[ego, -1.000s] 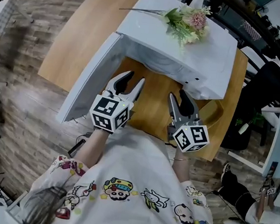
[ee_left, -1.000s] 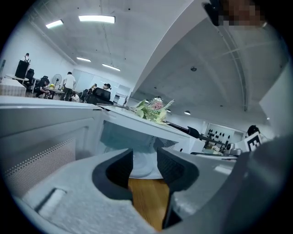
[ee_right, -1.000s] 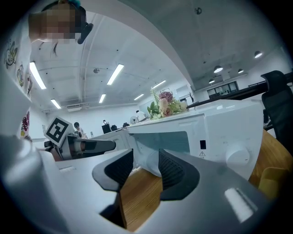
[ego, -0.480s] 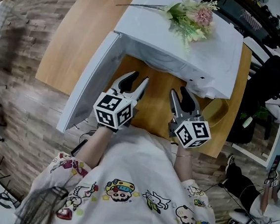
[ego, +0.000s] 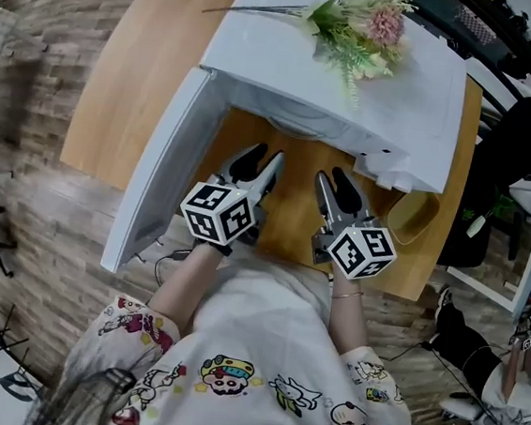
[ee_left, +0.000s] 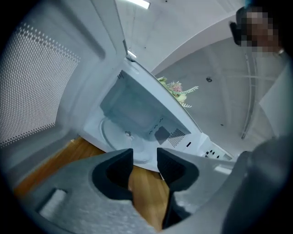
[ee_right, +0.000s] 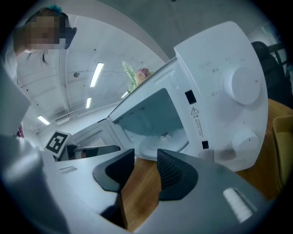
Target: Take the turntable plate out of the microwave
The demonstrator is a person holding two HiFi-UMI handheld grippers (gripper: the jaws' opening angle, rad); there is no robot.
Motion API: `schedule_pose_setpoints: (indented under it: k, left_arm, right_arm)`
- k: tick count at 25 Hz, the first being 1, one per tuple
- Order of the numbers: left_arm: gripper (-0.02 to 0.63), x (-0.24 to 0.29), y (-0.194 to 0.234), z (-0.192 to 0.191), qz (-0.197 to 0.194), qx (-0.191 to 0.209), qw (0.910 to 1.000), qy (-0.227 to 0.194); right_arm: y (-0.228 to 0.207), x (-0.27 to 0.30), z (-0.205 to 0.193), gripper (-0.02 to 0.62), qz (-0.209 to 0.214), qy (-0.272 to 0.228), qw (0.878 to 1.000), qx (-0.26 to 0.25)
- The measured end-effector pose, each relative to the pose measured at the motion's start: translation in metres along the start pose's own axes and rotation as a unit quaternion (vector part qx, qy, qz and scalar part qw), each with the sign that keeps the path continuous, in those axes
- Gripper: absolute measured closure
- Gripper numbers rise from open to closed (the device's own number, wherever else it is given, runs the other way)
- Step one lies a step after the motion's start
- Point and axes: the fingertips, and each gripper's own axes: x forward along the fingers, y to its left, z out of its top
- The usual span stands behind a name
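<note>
the microwave (ego: 354,84) stood on the wooden counter (ego: 291,195) with its door (ego: 161,177) swung open to the left and a spray of flowers (ego: 365,29) lying on top. the turntable plate (ee_right: 162,140) lay flat on the floor of the cavity, untouched. both tools hung side by side just in front of the opening, pointing into it. the left tool (ego: 257,159) had its jaws apart with nothing between them. the right tool (ego: 333,178) was parted and empty too, its jaws having just been closing a little.
</note>
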Motion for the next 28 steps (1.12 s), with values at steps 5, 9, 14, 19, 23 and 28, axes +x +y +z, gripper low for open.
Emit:
schedule_pose_setpoints:
  k: [5, 9, 14, 19, 23, 28]
  left_arm:
    - [0.446, 0.015, 0.003, -0.014, -0.010, -0.013, 0.9998, 0.015]
    - [0.446, 0.027, 0.010, -0.019, -0.011, -0.041, 0.9990, 0.011]
    - [0.446, 0.042, 0.024, -0.022, 0.002, -0.087, 0.9962, -0.002]
    - [0.446, 0.054, 0.036, -0.030, 0.005, -0.130, 0.9915, -0.003]
    - [0.446, 0.065, 0.044, -0.033, 0.002, -0.169, 0.9855, -0.006]
    - [0.446, 0.077, 0.048, -0.040, -0.006, -0.202, 0.9794, 0.001]
  right_arm:
    - [-0.009, 0.006, -0.019, 0.446, -0.001, 0.009, 0.999, 0.039]
    - [-0.017, 0.009, -0.031, 0.459, -0.004, 0.009, 0.998, 0.067]
    - [-0.023, 0.011, -0.040, 0.459, -0.008, 0.009, 0.996, 0.089]
    - [-0.030, 0.012, -0.045, 0.459, -0.016, 0.006, 0.994, 0.104]
    - [-0.036, 0.009, -0.047, 0.460, -0.022, 0.003, 0.993, 0.113]
    - [-0.038, 0.003, -0.052, 0.460, -0.026, 0.006, 0.993, 0.119]
